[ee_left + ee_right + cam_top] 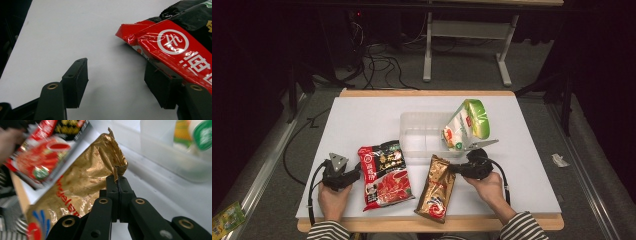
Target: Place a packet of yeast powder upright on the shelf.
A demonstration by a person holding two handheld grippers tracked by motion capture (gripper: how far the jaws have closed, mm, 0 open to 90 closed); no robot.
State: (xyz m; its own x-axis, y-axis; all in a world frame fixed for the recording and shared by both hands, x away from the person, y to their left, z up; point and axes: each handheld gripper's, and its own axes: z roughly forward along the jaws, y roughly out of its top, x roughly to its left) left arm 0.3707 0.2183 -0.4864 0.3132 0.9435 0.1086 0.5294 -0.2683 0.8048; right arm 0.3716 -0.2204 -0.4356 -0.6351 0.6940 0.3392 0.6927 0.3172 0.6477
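A gold foil packet (437, 187) lies near the table's front edge, right of centre. My right gripper (458, 169) is shut on that packet's upper right corner; in the right gripper view its jaws (118, 180) meet with the crumpled foil corner pinched between them, and the gold packet (82, 185) stretches away to the left. A red and black packet (384, 175) lies flat to the left. My left gripper (357, 172) rests at its left edge. In the left gripper view the left gripper (116, 75) is open over bare table, with the red packet (175, 42) against the right jaw.
A clear plastic container (412, 117) stands at mid-table with a green and white bag (467, 125) leaning in its right end. The white table (362, 115) has wooden front and back edges. Cables and a desk frame (428, 45) lie on the floor beyond.
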